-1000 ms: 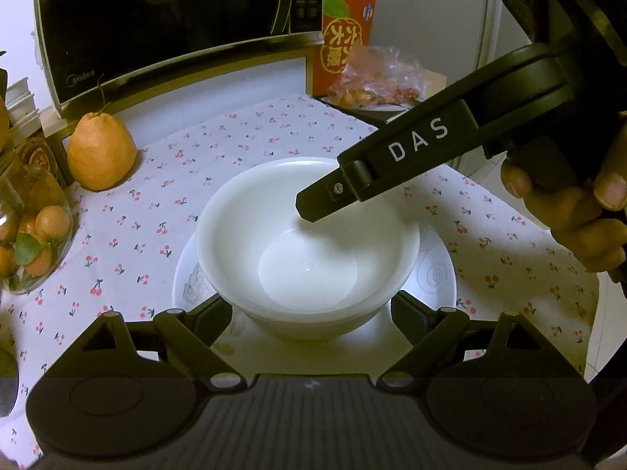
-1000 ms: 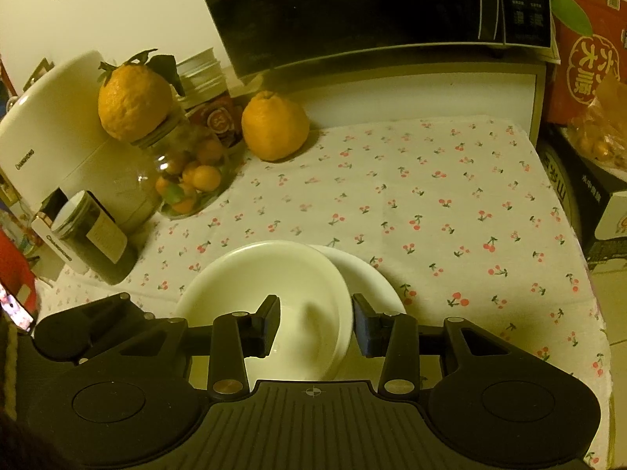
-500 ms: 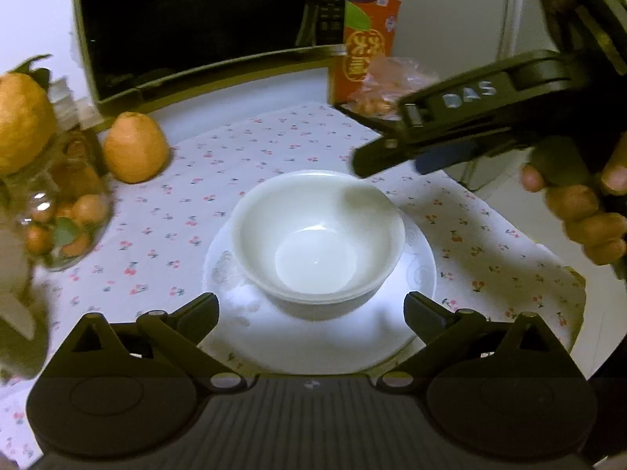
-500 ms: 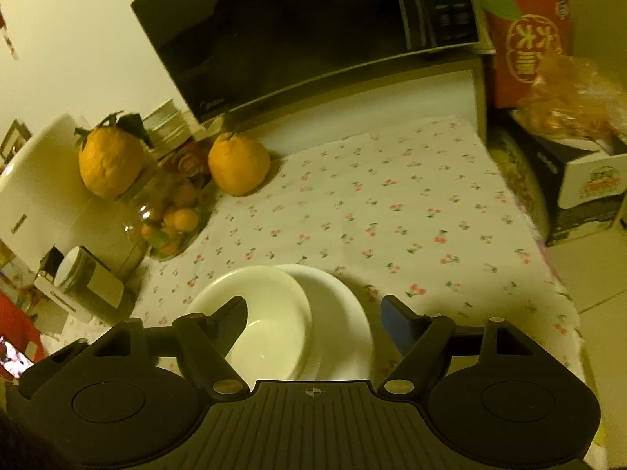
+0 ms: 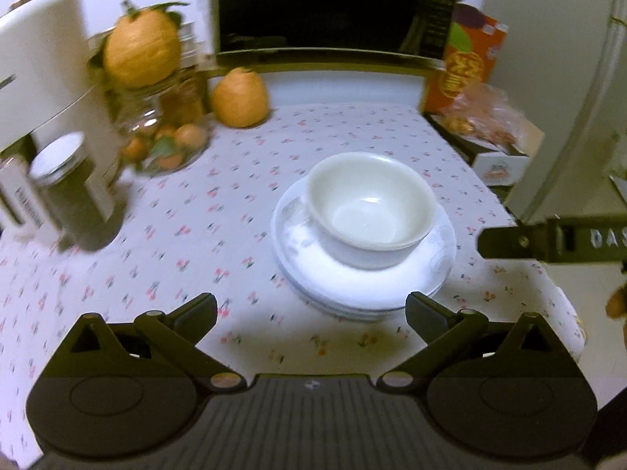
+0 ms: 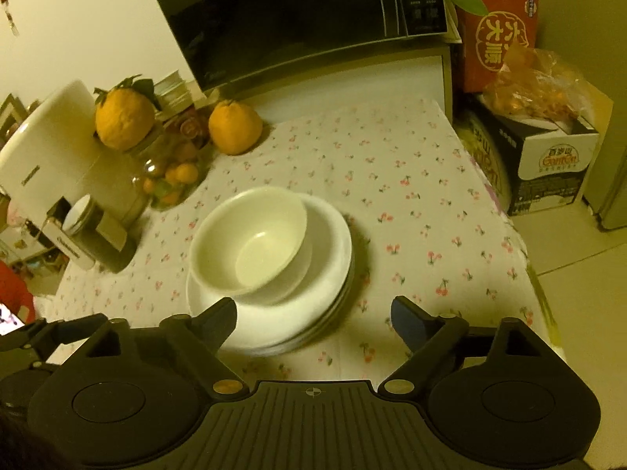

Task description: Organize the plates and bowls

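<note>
A white bowl (image 5: 368, 211) sits on a stack of plates (image 5: 364, 274) on the cherry-print bench (image 5: 156, 243), toward its near edge. The left claw (image 5: 311, 309) gapes wide and empty just short of the stack. The right claw (image 6: 313, 313), its jaws just opened, grips nothing.

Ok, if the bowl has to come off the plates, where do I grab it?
Pinch the bowl by its rim, one finger inside and one outside, coming down from above on the near side. It stands upright, too wide to span, and its base sits inside the plates.
</note>
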Motion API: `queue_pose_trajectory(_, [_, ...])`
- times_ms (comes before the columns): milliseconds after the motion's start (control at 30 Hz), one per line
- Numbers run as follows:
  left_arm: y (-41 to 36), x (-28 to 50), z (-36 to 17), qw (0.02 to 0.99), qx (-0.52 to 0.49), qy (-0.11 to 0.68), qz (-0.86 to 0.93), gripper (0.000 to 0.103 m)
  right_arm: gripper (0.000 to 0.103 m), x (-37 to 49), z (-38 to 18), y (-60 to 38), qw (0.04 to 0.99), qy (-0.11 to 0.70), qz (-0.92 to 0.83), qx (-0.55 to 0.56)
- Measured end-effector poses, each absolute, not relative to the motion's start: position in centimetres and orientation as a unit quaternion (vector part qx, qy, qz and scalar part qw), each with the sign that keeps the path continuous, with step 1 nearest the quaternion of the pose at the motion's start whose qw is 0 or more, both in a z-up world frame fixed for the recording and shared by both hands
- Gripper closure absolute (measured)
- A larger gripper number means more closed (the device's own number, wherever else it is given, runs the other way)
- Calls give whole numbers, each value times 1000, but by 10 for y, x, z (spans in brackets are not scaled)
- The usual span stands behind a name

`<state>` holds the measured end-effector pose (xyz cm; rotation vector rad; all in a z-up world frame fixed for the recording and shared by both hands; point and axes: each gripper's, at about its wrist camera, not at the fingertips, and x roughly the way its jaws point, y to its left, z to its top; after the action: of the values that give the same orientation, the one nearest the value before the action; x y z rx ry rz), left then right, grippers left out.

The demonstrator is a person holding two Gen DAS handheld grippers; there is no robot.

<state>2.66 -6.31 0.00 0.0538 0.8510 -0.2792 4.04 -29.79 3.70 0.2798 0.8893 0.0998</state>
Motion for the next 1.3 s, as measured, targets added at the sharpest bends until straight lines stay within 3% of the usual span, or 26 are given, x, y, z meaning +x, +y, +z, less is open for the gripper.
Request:
queue_pose_trajectory(433, [-56,17,-3,901,7,432,-42,0,10,23,21,-276,904,421,18,73])
queue_pose_trajectory(600, [-56,15,-5,902,15,430,-21,0,4,26,20,-267,905,421,26,61])
queue_pose_trajectory(1300, [-56,13,-4,906,32,422,-5,0,4,26,15,-256,904,424,27,41])
